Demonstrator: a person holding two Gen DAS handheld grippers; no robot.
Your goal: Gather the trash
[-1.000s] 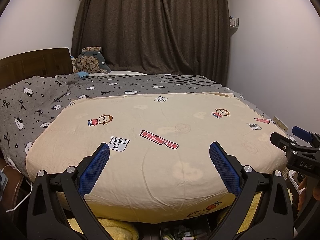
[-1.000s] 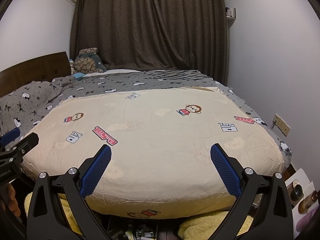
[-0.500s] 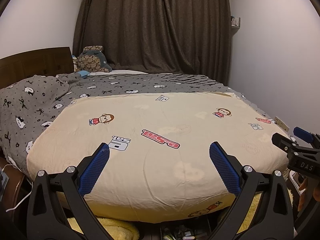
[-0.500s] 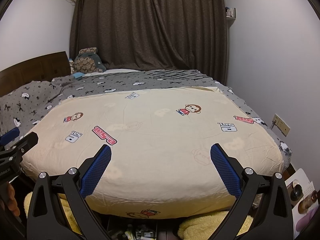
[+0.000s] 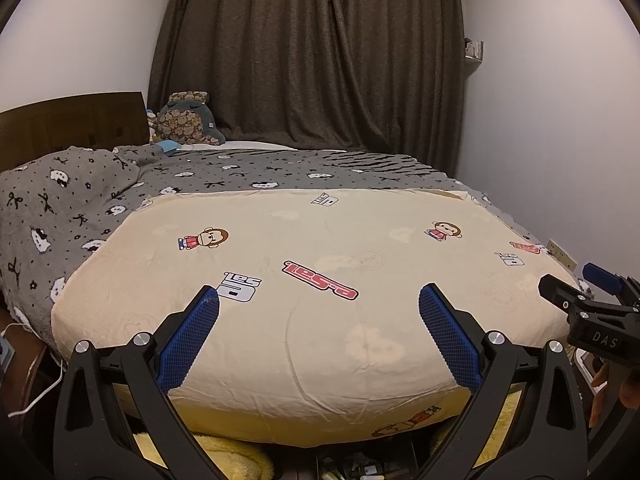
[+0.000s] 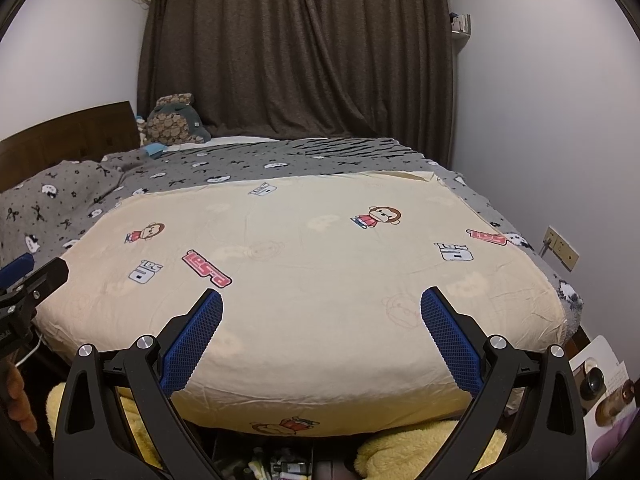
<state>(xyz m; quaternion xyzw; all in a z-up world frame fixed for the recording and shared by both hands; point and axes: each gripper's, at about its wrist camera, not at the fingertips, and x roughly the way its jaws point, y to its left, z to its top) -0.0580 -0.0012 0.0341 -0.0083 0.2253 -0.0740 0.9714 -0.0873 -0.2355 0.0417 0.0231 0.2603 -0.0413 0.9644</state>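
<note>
Hiding under cream quilt [image 5: 320, 344]: small, indistinct floor clutter [image 6: 280, 466].

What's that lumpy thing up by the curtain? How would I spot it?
Start at the dark curtain behind the bed, then drop to its lower left, beside the wooden headboard. There sits a plush toy, grey-blue with a brown patterned belly, the only stuffed thing on the bedding.

A cream quilt [image 5: 320, 280] printed with cartoon monkeys covers the near end of the bed. A grey patterned blanket [image 5: 72, 204] lies past it, reaching the wooden headboard [image 5: 72, 124] on the left. A stuffed toy [image 5: 186, 124] sits at the bed's far left corner before dark curtains [image 5: 312, 52]. A wall socket [image 6: 561, 248] shows by the bed's right edge. Yellow fleece [image 6: 400, 456] bunches under the foot edge.
</note>
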